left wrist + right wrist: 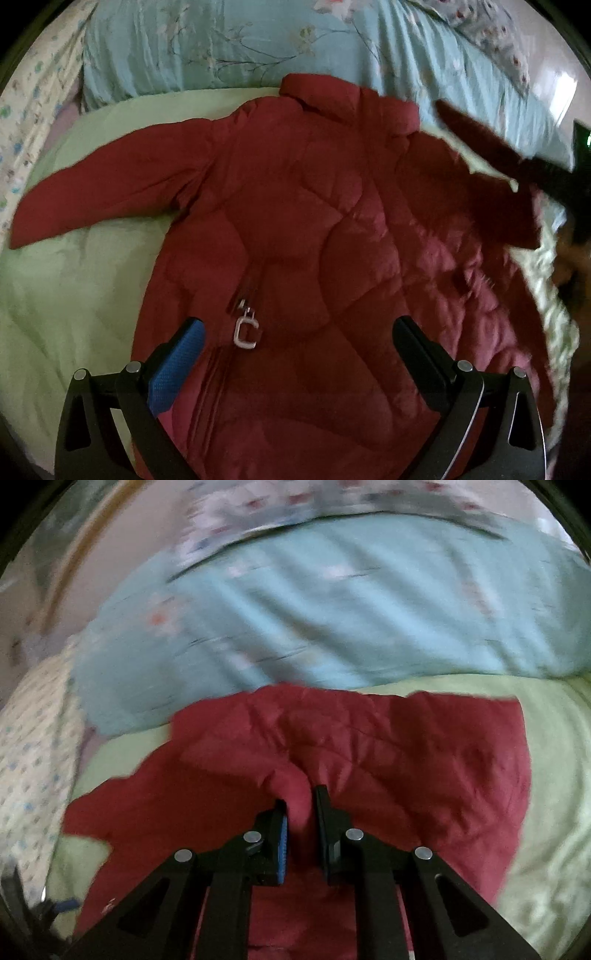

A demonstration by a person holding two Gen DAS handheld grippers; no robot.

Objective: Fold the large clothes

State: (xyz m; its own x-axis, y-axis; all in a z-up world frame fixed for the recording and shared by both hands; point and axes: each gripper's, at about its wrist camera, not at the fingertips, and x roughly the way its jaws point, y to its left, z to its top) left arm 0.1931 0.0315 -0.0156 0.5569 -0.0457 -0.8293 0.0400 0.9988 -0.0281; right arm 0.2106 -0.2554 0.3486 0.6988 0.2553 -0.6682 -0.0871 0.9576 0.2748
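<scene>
Bedding filled the scene: a pale green quilt (66, 295) was spread under a red padded jacket (295, 229), which lay front-up with its collar toward a blue floral duvet (184, 48) along the far side. At the left, the jacket's outstretched sleeve (92, 188) was seen lying flat on the quilt. Nearer the middle, the left gripper (295, 339) was held above the lower front with its fingers well apart and nothing between them, a metal zip pull (246, 334) showing in the gap. At the right, the right gripper (301, 805) was clamped on a pinch of the jacket's other sleeve (491, 192), which was raised off the bed. The sleeve would best be carried straight across the chest and laid flat, with the grip kept firm. Bunching of the puffy fabric was judged the main hindrance.
</scene>
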